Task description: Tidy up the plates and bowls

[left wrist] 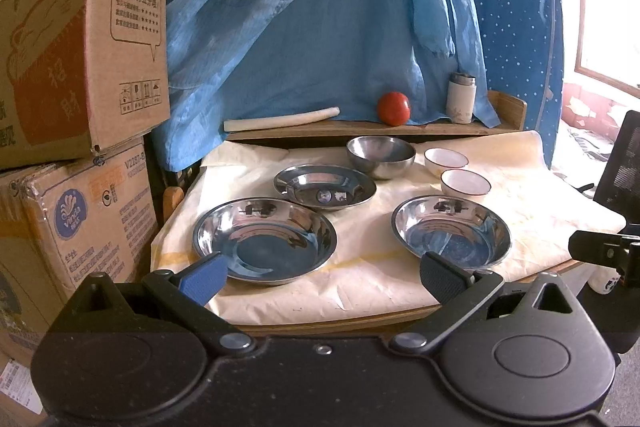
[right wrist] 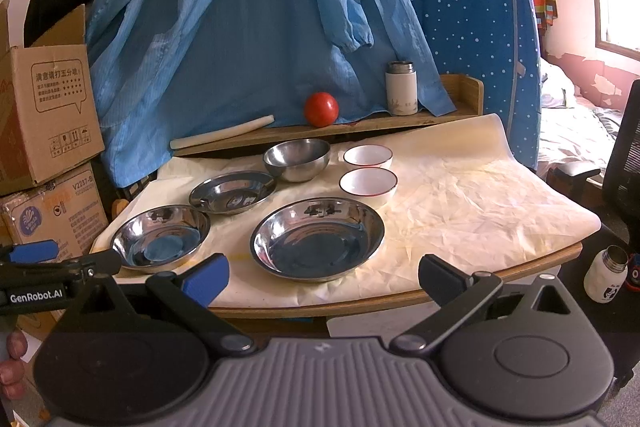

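Three steel plates lie on the paper-covered table: one front left, one front right, one behind them. A steel bowl stands at the back beside two white bowls with red rims, a near one and a far one. My left gripper is open and empty, short of the table's front edge. My right gripper is open and empty, also at the front edge.
A wooden shelf at the back holds a white stick, a red tomato and a white flask. Blue cloth hangs behind. Cardboard boxes stand at the left. A chair and bottle stand right.
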`<control>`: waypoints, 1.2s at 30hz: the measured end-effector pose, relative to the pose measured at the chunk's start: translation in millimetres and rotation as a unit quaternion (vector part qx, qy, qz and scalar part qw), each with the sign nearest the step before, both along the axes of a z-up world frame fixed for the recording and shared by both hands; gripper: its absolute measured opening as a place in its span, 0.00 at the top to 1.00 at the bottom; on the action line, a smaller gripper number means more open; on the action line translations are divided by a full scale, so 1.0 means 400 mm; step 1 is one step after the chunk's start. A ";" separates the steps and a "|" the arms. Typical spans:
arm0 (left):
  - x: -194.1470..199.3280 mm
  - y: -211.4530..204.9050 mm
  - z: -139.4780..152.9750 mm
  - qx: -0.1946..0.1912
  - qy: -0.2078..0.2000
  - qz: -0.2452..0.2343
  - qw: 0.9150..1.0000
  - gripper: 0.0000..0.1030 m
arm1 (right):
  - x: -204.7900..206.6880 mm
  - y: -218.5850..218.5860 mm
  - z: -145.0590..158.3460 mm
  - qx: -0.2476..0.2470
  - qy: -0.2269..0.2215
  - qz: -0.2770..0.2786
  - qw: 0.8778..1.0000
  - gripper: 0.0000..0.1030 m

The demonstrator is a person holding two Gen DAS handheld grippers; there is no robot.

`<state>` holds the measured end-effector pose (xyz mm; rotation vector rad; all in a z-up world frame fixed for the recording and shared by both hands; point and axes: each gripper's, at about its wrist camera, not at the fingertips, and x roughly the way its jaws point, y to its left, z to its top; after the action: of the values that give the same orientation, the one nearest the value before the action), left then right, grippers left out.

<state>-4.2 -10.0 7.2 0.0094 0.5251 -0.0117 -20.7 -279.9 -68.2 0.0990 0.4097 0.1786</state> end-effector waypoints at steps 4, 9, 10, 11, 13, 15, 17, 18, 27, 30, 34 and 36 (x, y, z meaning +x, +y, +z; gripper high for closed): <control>-0.001 -0.002 -0.001 0.001 0.000 0.000 1.000 0.01 | 0.002 -0.004 0.003 0.001 0.001 -0.001 1.000 0.00; -0.001 -0.002 -0.001 0.001 0.000 0.000 1.000 0.01 | 0.002 -0.005 0.003 0.001 0.001 -0.001 1.000 0.00; -0.001 -0.003 -0.002 0.000 0.000 0.000 1.000 0.01 | 0.002 -0.008 0.003 0.002 0.001 -0.001 1.000 0.00; 0.001 -0.002 -0.003 0.000 0.001 -0.001 1.000 0.01 | 0.004 -0.009 0.005 0.001 0.001 -0.002 1.000 0.00; 0.002 -0.003 -0.003 0.000 0.001 -0.001 1.000 0.01 | 0.003 -0.011 0.002 0.002 0.001 -0.003 1.000 0.00; 0.003 -0.003 -0.004 0.000 0.001 -0.001 1.000 0.01 | 0.004 -0.010 0.001 0.002 0.001 -0.003 1.000 0.00; 0.005 -0.003 -0.005 -0.001 0.001 -0.001 1.000 0.01 | 0.005 -0.012 0.002 0.002 0.001 -0.003 1.000 0.00; 0.007 -0.004 -0.006 -0.001 0.002 -0.002 1.000 0.01 | 0.005 -0.011 0.001 0.002 0.001 -0.003 1.000 0.00; 0.013 -0.004 -0.011 -0.003 0.004 -0.005 1.000 0.01 | 0.012 -0.012 -0.001 0.003 0.002 -0.002 1.000 0.00; 0.014 0.001 -0.012 -0.006 0.005 -0.005 1.000 0.01 | 0.013 -0.009 -0.001 0.003 0.002 -0.002 1.000 0.00; 0.017 0.013 -0.011 -0.019 0.004 -0.002 1.000 0.01 | 0.013 -0.010 -0.001 0.003 0.002 -0.002 1.000 0.00; 0.020 0.016 -0.012 -0.022 0.006 -0.001 1.000 0.01 | 0.017 -0.007 -0.001 0.002 0.001 -0.002 1.000 0.00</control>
<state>3.8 -3.4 2.2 -0.0328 0.5366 -0.0260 -14.0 -282.8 -68.5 0.1042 0.4114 0.1748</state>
